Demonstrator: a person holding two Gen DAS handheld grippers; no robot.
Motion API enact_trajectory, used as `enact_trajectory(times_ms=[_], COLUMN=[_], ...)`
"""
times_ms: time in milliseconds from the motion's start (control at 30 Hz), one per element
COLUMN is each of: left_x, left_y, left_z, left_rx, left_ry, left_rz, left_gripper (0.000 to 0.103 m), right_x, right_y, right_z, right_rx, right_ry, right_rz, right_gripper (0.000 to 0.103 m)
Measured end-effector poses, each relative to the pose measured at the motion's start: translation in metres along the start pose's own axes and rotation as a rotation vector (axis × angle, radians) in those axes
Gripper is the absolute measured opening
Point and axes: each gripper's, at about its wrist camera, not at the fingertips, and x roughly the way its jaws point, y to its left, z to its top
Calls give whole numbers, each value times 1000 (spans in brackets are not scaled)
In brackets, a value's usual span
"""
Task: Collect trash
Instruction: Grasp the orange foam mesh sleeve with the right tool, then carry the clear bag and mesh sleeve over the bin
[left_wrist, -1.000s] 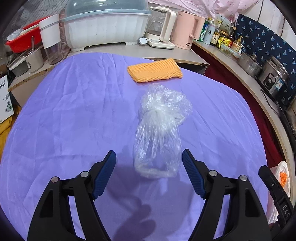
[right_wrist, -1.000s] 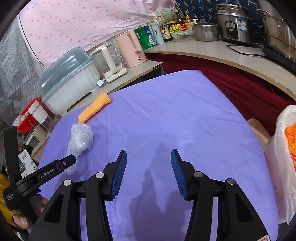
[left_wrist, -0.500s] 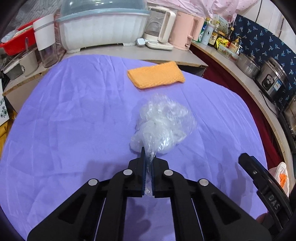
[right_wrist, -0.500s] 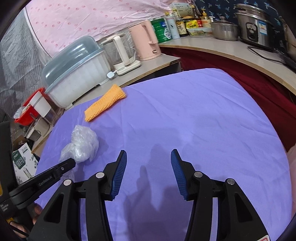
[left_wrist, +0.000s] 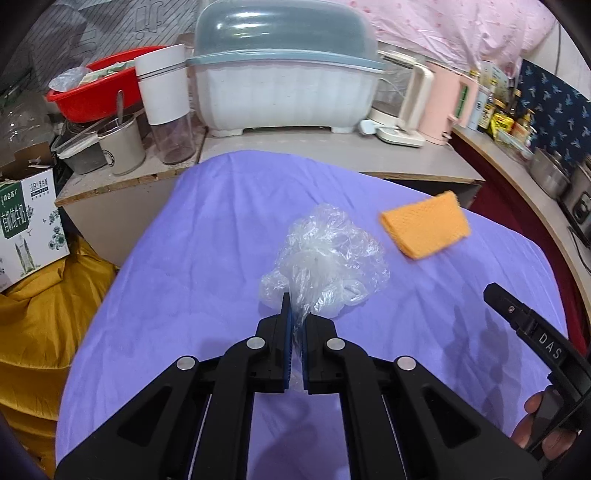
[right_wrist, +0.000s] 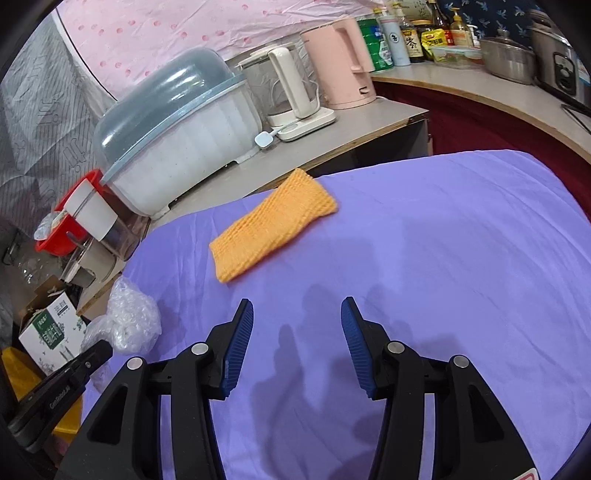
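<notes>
A crumpled clear plastic bag lies bunched on the purple table cloth. My left gripper is shut on the bag's near end, the film pinched between its blue pads. In the right wrist view the same bag shows at the far left, with the left gripper's black body in front of it. My right gripper is open over bare purple cloth, nothing between its fingers. An orange waffle cloth lies just beyond it; in the left wrist view this orange cloth lies right of the bag.
A white dish box with a blue-grey lid, a white kettle and a pink kettle stand on the counter behind the table. A red basin, cups and a carton crowd the left. Pots line the right counter.
My left gripper closed on the plastic bag and carried it left, bunching it up. The right gripper swung left toward the orange cloth and stayed open.
</notes>
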Motion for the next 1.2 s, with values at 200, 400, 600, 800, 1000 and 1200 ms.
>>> enact_trajectory(times_ms=[200, 400, 600, 800, 1000, 1200], left_x=[25, 43, 50, 39, 7, -46], left_y=[11, 11, 6, -3, -22, -53], left_z=[14, 19, 17, 11, 7, 2], left_rx=[-11, -6, 4, 9, 26, 65], left_ry=[4, 15, 29, 31, 16, -30], left_rz=[18, 11, 1, -13, -39, -78], left_gripper=[3, 3, 3, 3, 3, 3], right_x=[43, 76, 85, 66, 19, -45], right_y=[14, 23, 32, 27, 14, -4], right_z=[27, 39, 38, 31, 22, 15], right_rx=[43, 51, -4, -16, -12, -10], right_ry=[20, 20, 21, 12, -12, -59], right_rz=[6, -35, -40, -29, -28, -34], right_gripper=[49, 47, 14, 9, 9, 9])
